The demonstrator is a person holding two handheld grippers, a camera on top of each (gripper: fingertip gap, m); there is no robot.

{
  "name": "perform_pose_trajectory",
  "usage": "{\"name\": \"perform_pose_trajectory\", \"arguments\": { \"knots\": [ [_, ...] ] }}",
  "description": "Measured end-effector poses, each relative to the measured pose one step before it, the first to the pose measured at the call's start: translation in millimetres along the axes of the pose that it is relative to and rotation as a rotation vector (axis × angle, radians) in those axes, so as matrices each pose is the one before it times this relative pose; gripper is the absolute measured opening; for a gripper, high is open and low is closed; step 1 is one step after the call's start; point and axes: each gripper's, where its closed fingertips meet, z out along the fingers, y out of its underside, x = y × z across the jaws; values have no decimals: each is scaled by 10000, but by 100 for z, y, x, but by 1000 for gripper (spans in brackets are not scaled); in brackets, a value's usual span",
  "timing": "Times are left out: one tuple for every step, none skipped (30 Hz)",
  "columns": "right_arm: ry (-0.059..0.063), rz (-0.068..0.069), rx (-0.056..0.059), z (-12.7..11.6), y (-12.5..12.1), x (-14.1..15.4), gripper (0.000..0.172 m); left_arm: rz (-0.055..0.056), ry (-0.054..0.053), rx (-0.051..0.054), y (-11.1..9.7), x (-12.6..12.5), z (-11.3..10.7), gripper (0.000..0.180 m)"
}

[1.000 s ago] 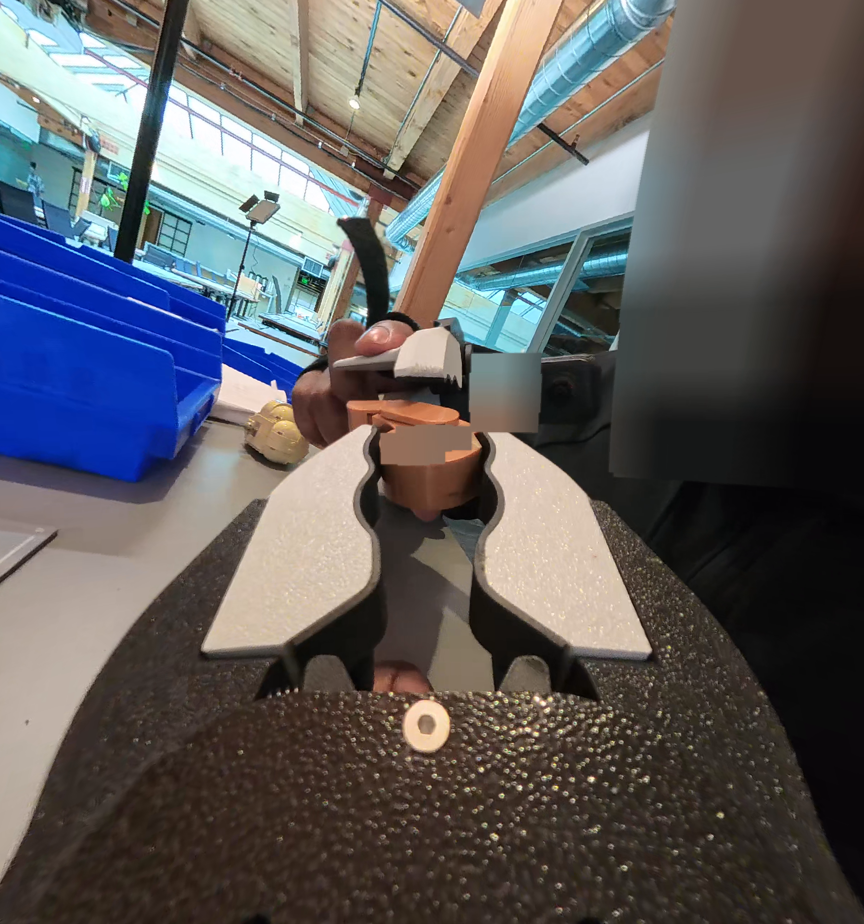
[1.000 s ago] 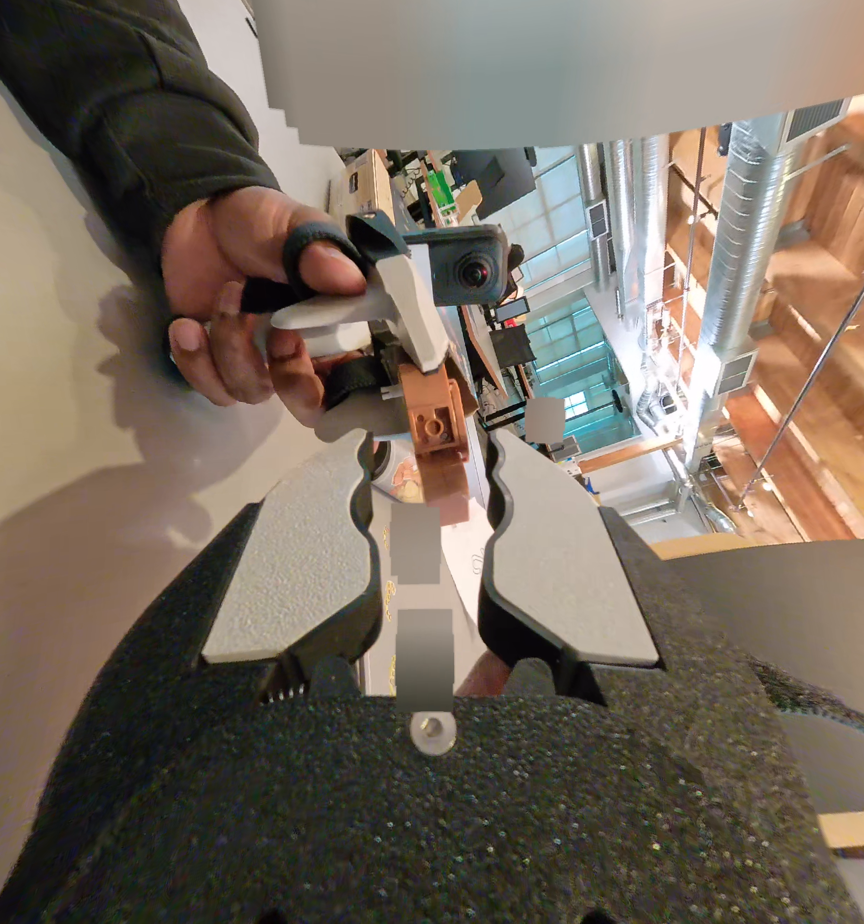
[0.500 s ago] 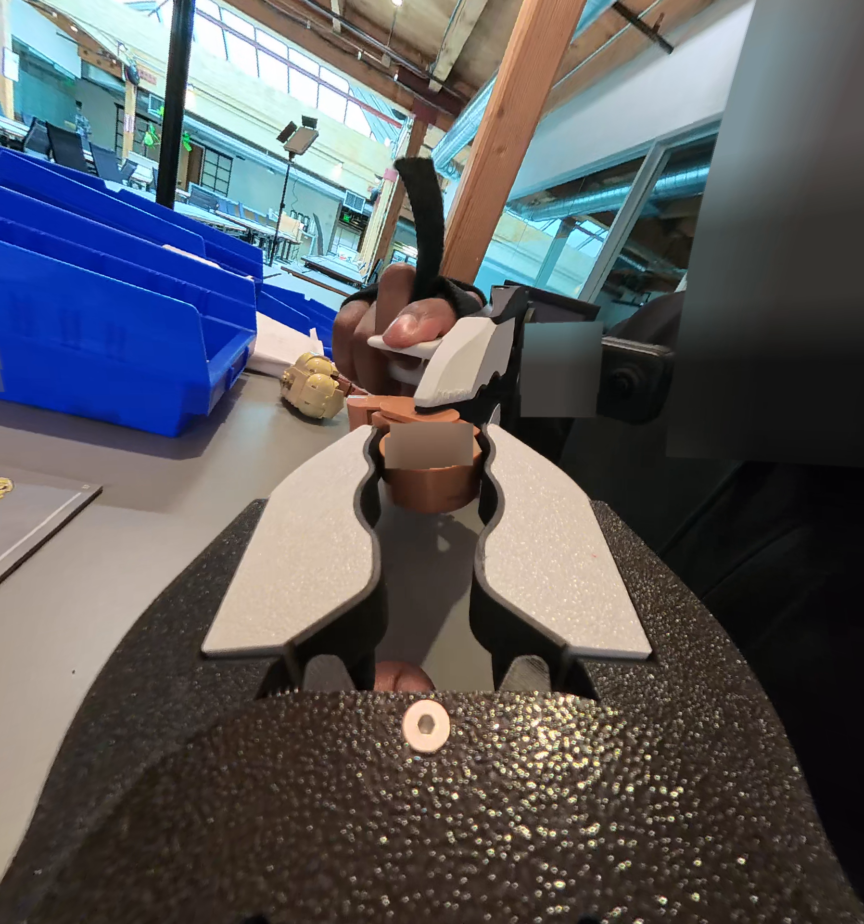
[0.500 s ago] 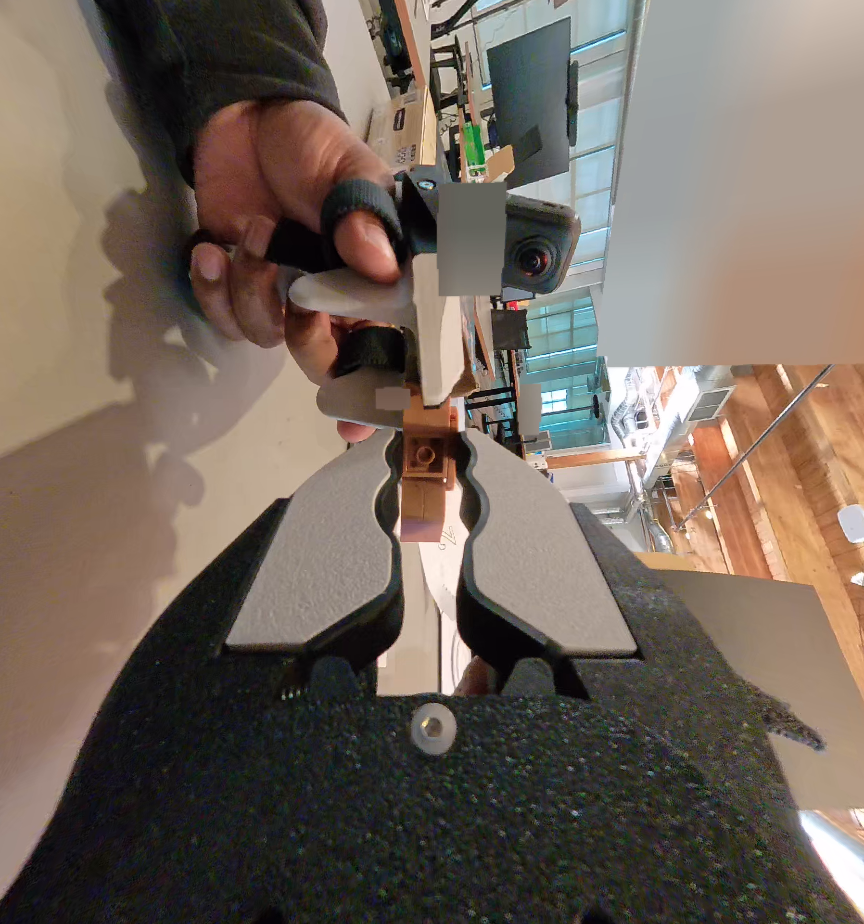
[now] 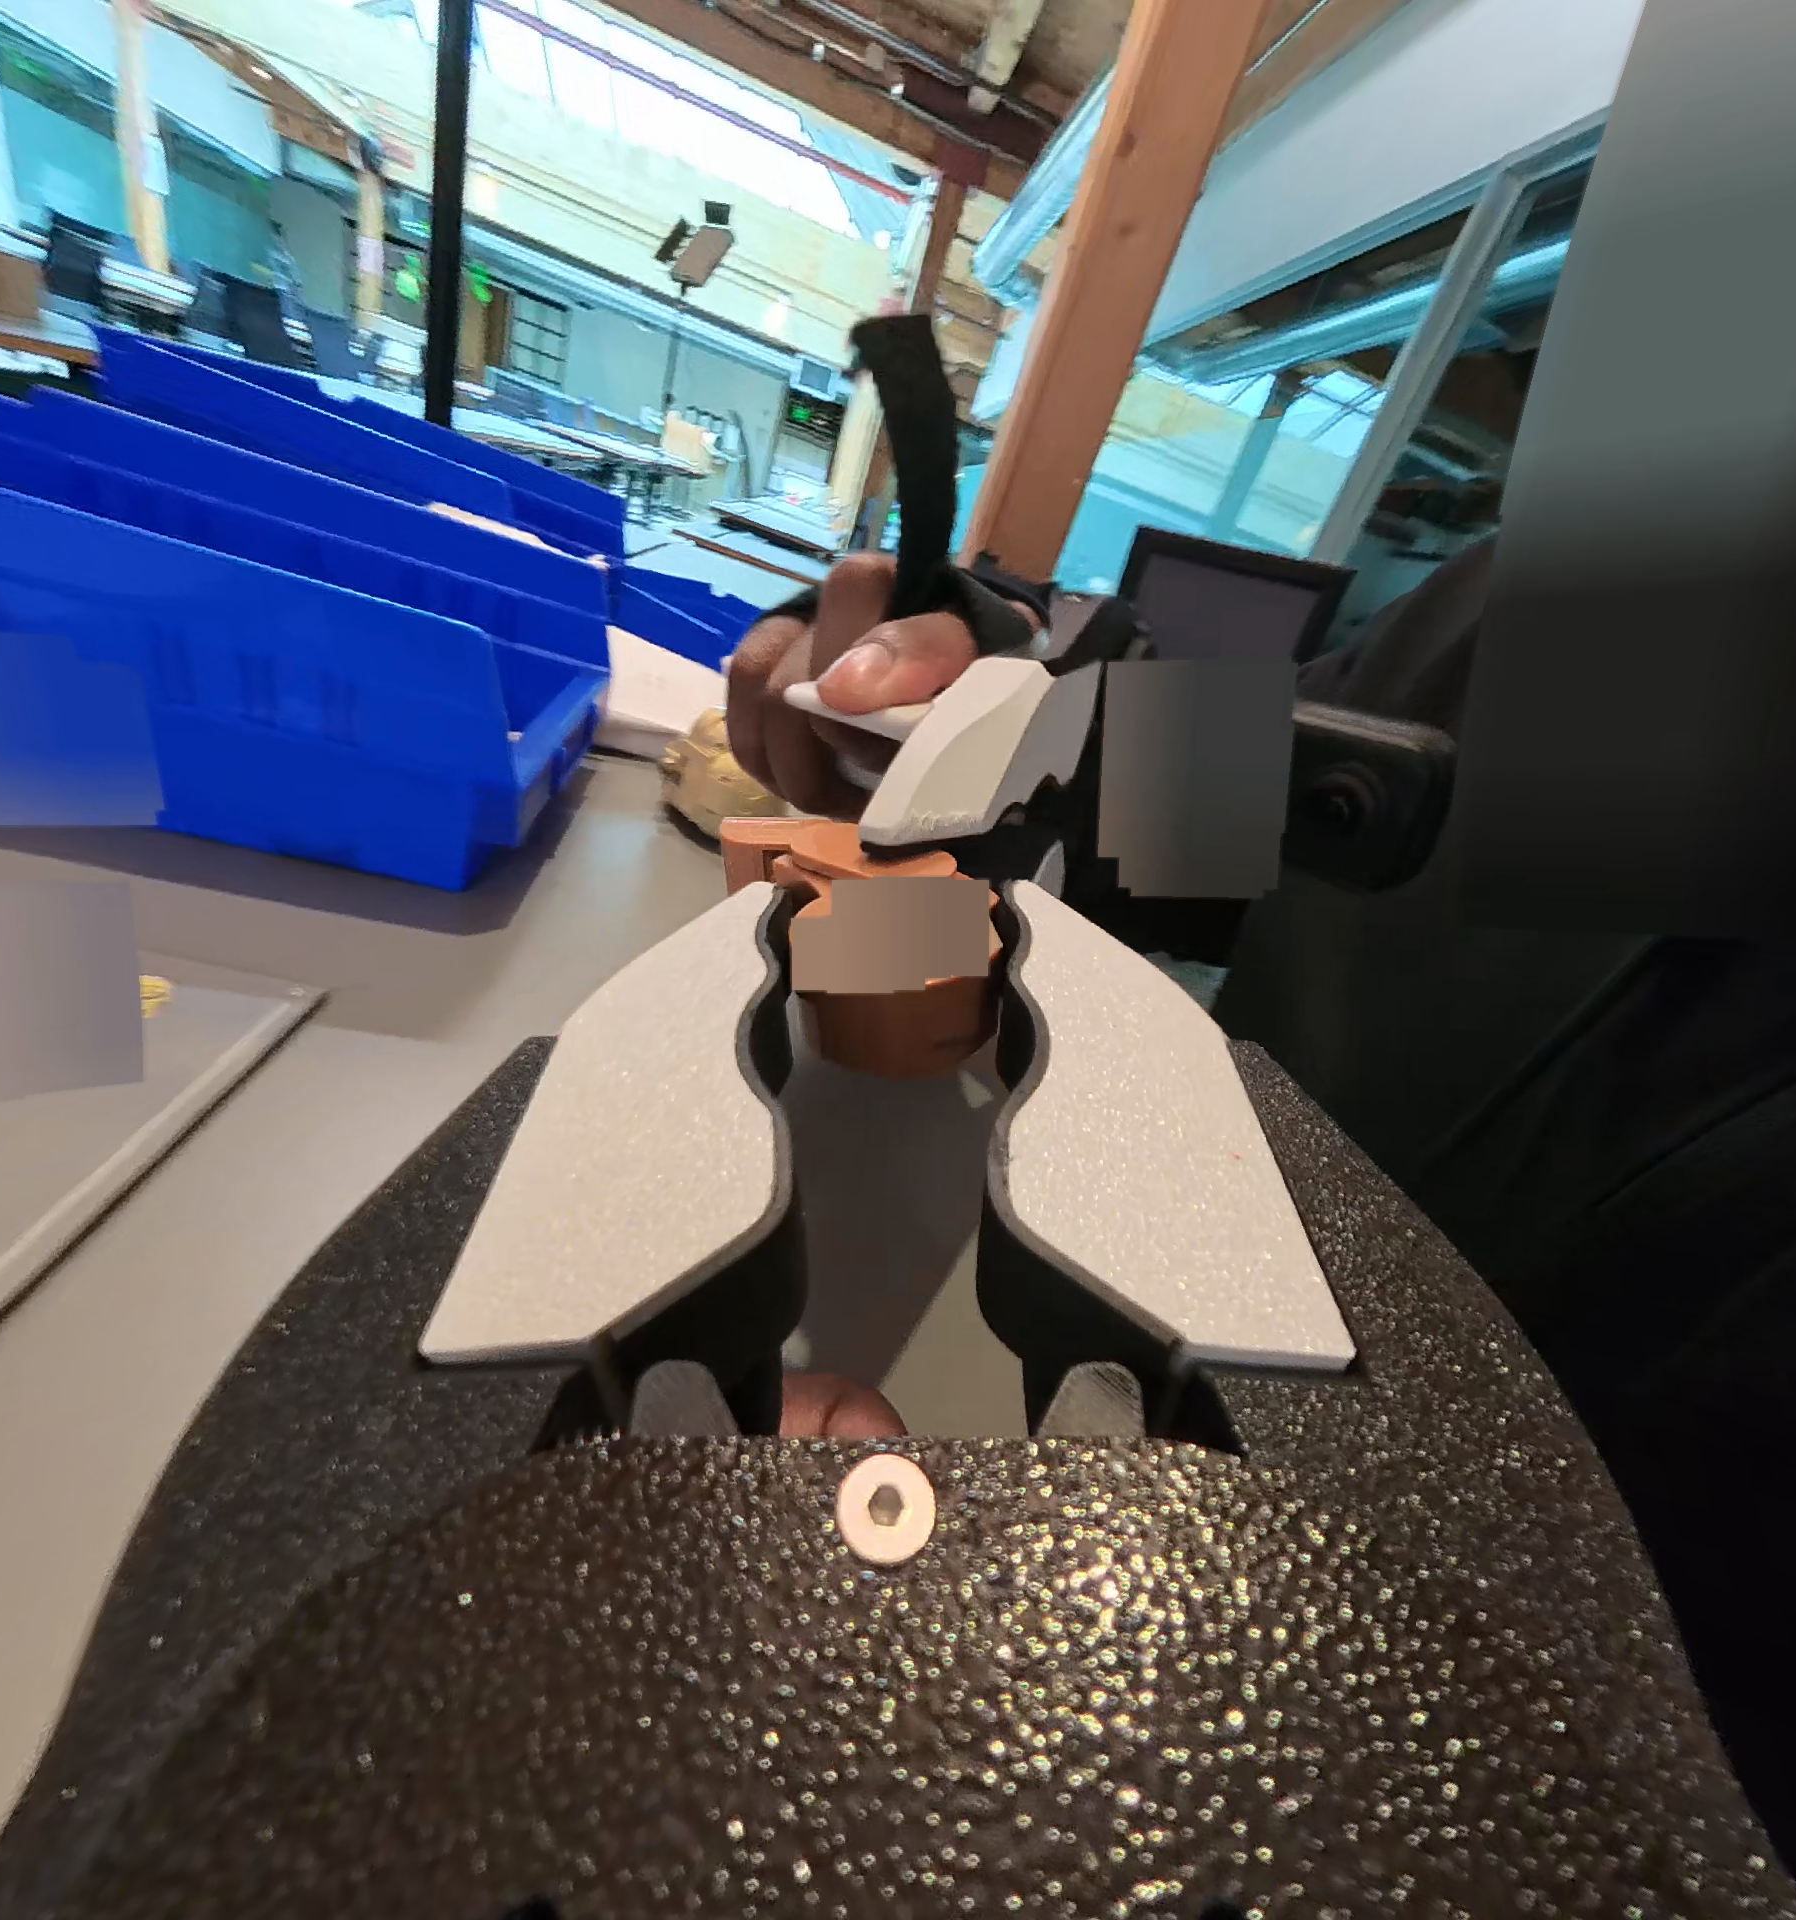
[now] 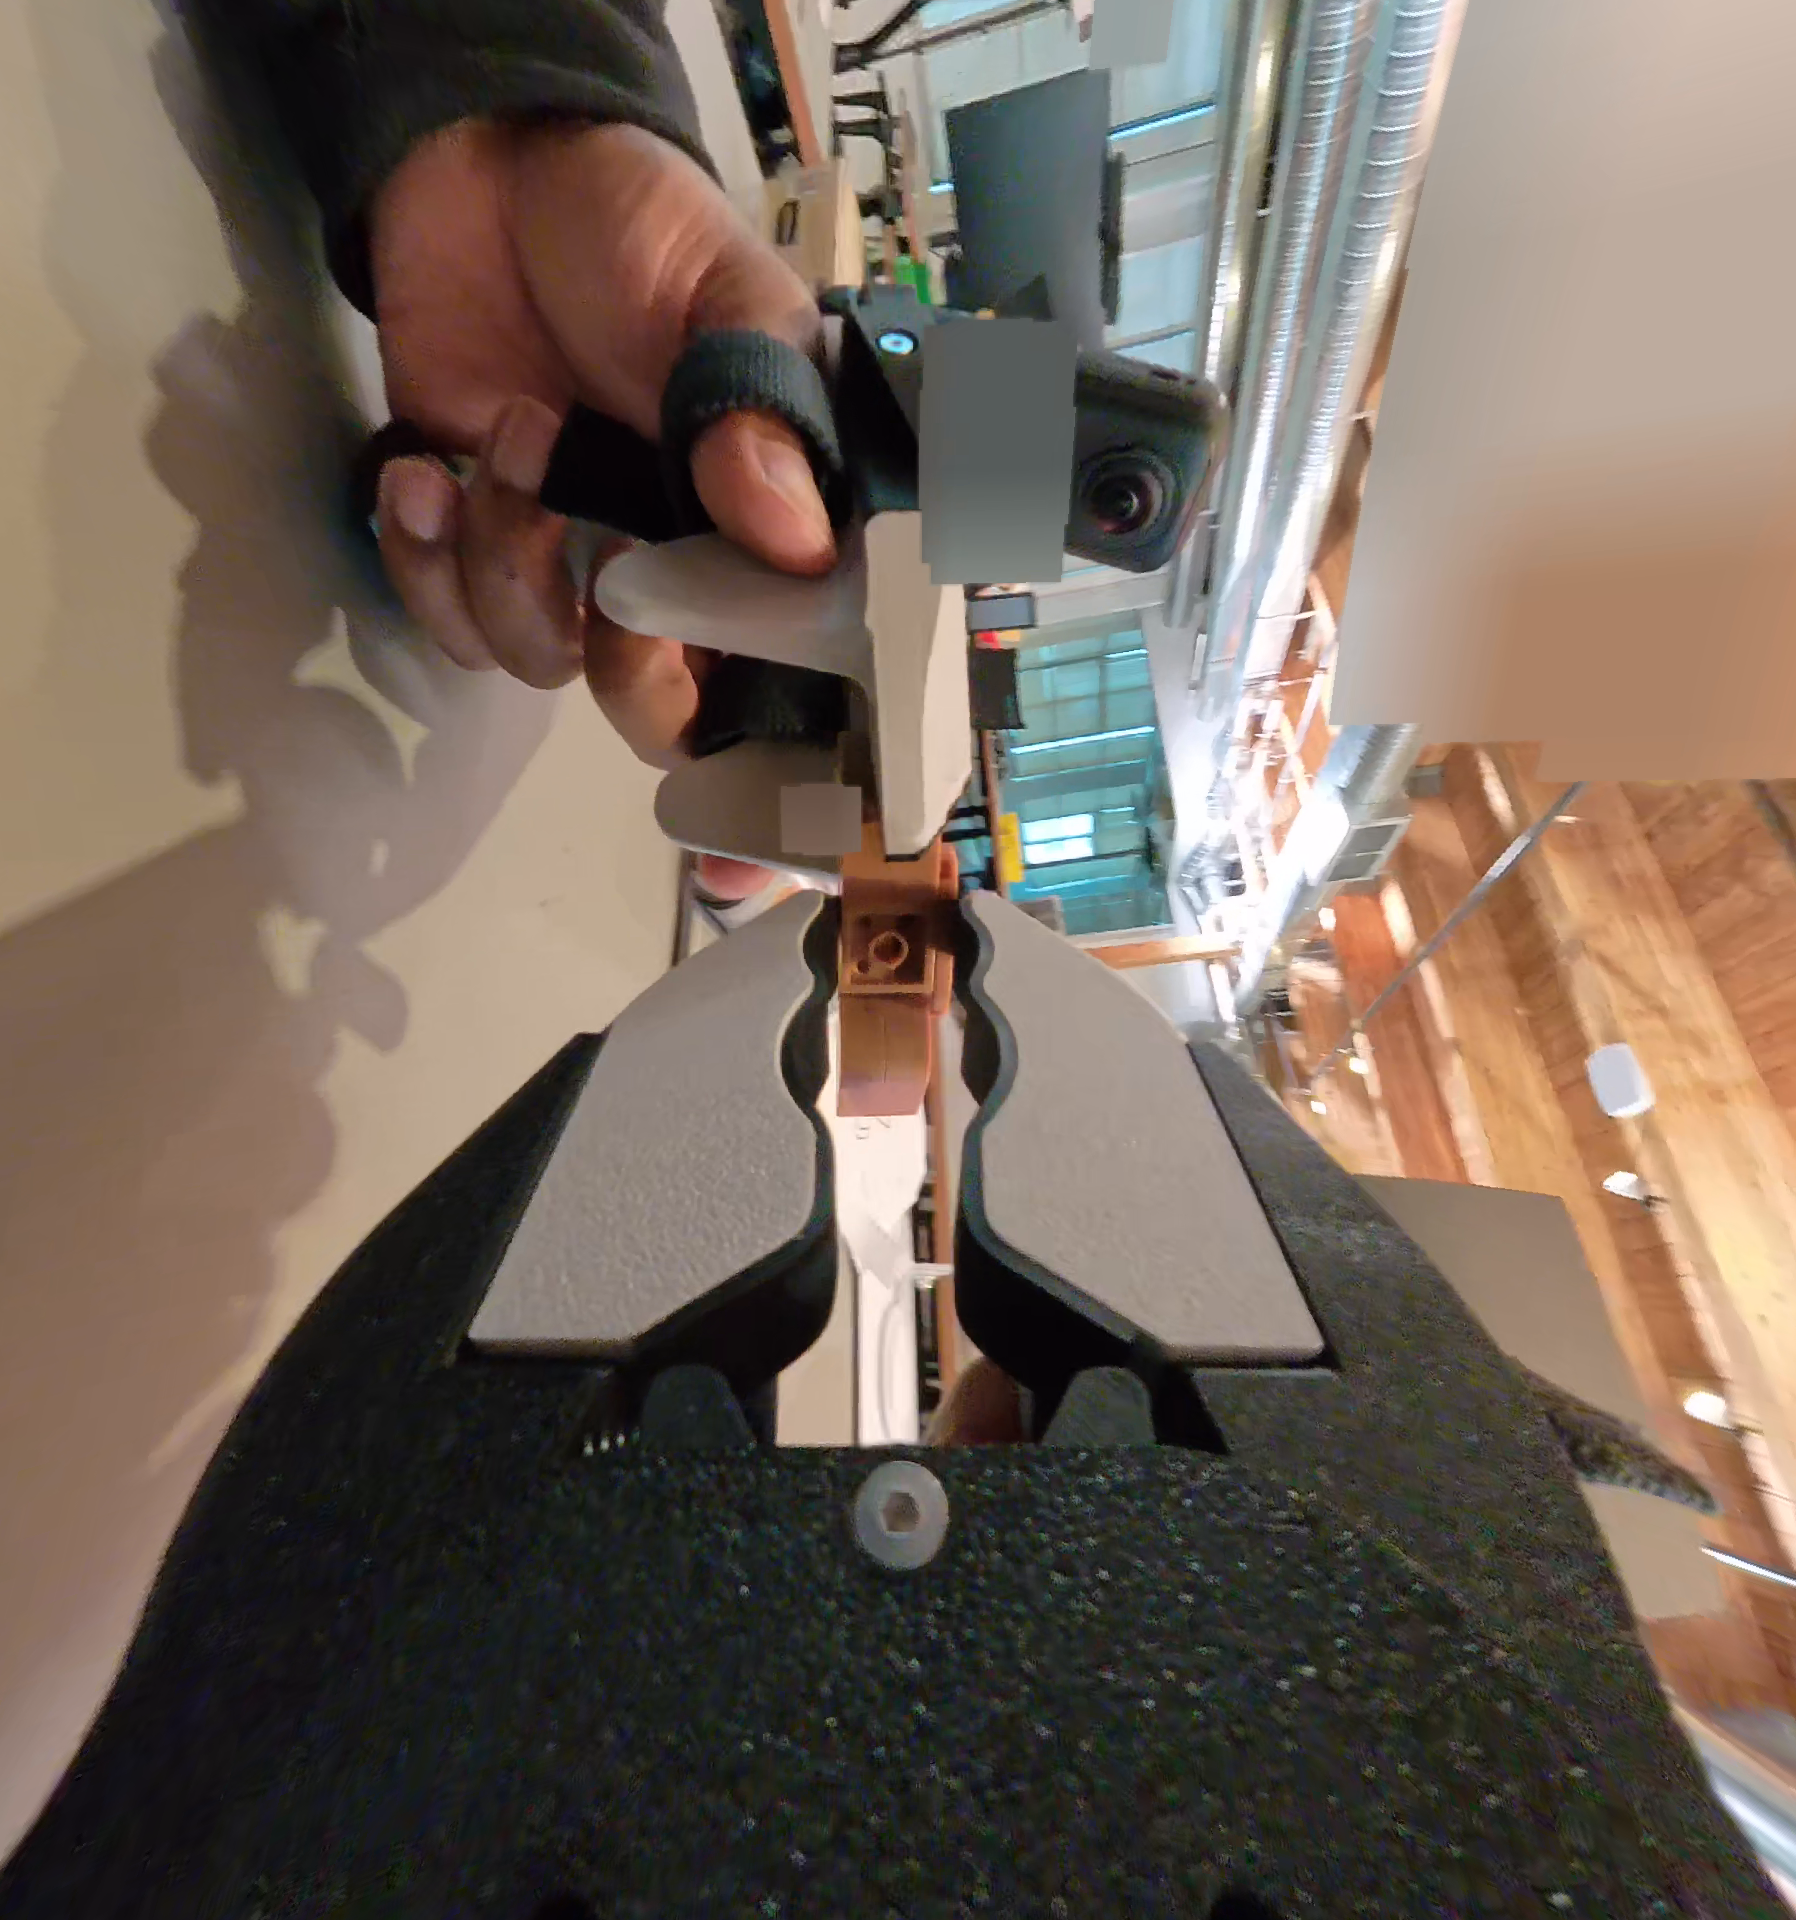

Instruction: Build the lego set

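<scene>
My left gripper point(image 5: 889, 971) is shut on a round brown toy piece point(image 5: 899, 1023) and holds it above the grey table point(image 5: 458, 1091). A flat brown brick part point(image 5: 806, 842) sits on top of that piece. My right gripper point(image 5: 925, 842) comes in from the right, and its pale fingers point(image 5: 961, 758) close on that top part. In the right wrist view my right gripper point(image 6: 889, 966) is shut on the brown brick point(image 6: 886, 951), both pads against its sides. The left gripper point(image 6: 863, 831) shows just beyond it, held by a hand point(image 6: 561, 312).
Several blue bins point(image 5: 270, 675) stand at the left. A tan toy figure point(image 5: 712, 764) and white paper point(image 5: 655, 681) lie behind the brown piece. A flat grey board point(image 5: 94, 1143) lies at the near left. A wooden post point(image 5: 1091, 260) rises behind. A person in dark clothing is at the right. Less than 4 cm separates the two grippers' tips.
My right gripper's jaws have closed onto the brown brick and stayed shut on it. My left gripper has kept its hold on the round piece. Both views have shifted a little.
</scene>
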Motion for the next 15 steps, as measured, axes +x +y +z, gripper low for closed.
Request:
{"name": "perform_pose_trajectory", "arguments": {
  "knots": [
    [297,-265,-68,102,54,1,21,81,-90,-55,37,-111,-70,36],
    [230,-310,-63,100,18,-28,21,20,-29,-50,43,-49,-56,36],
    [137,-232,-73,89,66,-37,22,-6,-44,-47,54,-72,-44,36],
    [62,-75,-41,86,76,-61,22,-16,-64,-48,51,-106,-34,36],
    [24,65,22,52,31,-68,22,-19,-42,-52,57,-78,-23,36],
    [-2,136,59,23,10,-80,23,-18,-20,-47,52,-45,-11,36],
    [-20,113,53,30,12,-115,24,-9,-32,-47,63,-32,-12,36],
    [-19,49,29,46,34,-120,25,5,-44,-47,53,-54,-11,36],
    [-7,5,6,42,50,-105,26,3,-45,-52,60,-55,-15,36],
    [-1,-1,-22,53,80,-93,27,-8,-65,-40,48,-94,-17,36],
    [-22,33,-17,56,69,-114,28,-21,-64,-39,41,-97,-18,36],
    [-34,80,-1,55,58,-112,29,-22,-49,-45,57,-87,-17,36],
    [-24,110,27,32,22,-79,30,-9,-24,-33,38,-38,-25,36],
    [-15,121,43,13,-5,-57,31,11,30,-14,11,39,-2,36],
    [-16,133,46,15,-26,-38,31,12,13,4,0,24,-9,36]
  ]
}}
